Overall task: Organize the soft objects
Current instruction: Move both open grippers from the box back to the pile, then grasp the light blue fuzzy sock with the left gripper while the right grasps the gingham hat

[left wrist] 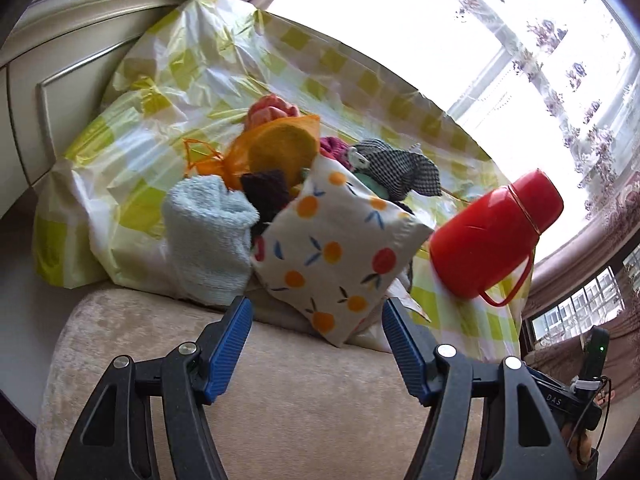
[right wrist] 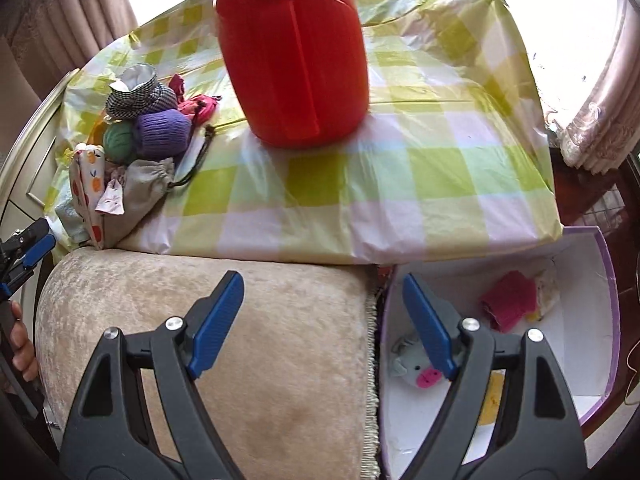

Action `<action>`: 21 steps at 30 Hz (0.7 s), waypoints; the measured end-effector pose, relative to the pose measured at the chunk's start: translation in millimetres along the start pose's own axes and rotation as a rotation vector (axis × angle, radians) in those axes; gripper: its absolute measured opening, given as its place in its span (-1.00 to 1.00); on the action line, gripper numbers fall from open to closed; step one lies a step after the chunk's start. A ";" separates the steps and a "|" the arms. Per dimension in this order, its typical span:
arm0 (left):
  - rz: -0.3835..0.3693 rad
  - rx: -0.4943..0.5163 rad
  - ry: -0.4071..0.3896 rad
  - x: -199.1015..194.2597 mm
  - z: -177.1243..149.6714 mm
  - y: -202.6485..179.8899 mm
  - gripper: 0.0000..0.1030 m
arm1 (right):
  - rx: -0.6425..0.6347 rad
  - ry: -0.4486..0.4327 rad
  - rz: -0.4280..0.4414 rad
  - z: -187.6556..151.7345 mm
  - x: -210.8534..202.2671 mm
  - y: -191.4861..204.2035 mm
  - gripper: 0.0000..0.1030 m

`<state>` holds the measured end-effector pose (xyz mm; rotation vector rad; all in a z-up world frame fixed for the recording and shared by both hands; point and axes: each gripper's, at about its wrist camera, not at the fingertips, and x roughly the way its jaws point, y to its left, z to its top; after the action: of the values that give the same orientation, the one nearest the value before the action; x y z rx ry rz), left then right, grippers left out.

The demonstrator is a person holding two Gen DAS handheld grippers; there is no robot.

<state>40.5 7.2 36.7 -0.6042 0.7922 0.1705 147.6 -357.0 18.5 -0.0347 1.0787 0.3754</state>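
A heap of soft things lies on the checked plastic tablecloth (left wrist: 200,80): a fruit-print pouch (left wrist: 336,248), a pale blue towel (left wrist: 208,232), an orange mesh bag (left wrist: 272,148) and a checked cloth piece (left wrist: 396,168). My left gripper (left wrist: 316,312) stands open just in front of the pouch, nothing between its fingers. In the right wrist view the heap (right wrist: 152,128) sits at the far left. My right gripper (right wrist: 322,284) is open and empty over the seam between the beige cushion (right wrist: 200,304) and a white box (right wrist: 576,280) that holds a pink roll (right wrist: 508,300) and a grey toy (right wrist: 416,368).
A red flask (right wrist: 296,60) stands on the tablecloth (right wrist: 400,168) near the heap, also the red flask (left wrist: 492,232) right of the pouch. A cream cabinet (left wrist: 48,80) backs the heap on the left. Curtains (left wrist: 560,60) and a window lie behind.
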 end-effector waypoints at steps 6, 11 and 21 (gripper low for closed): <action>0.099 -0.039 -0.018 4.8 16.8 30.6 0.33 | -0.055 -0.019 0.046 19.7 5.1 38.0 0.62; 0.137 -0.062 0.025 21.9 27.2 45.0 0.33 | -0.102 -0.044 0.079 43.4 13.9 68.4 0.62; 0.171 -0.071 0.094 53.9 37.1 52.5 0.33 | -0.151 -0.113 0.198 110.7 32.7 124.5 0.64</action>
<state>82.0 67.3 -4.7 -0.6147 0.9325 0.3292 216.3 -208.0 62.3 -0.0407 0.9433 0.6305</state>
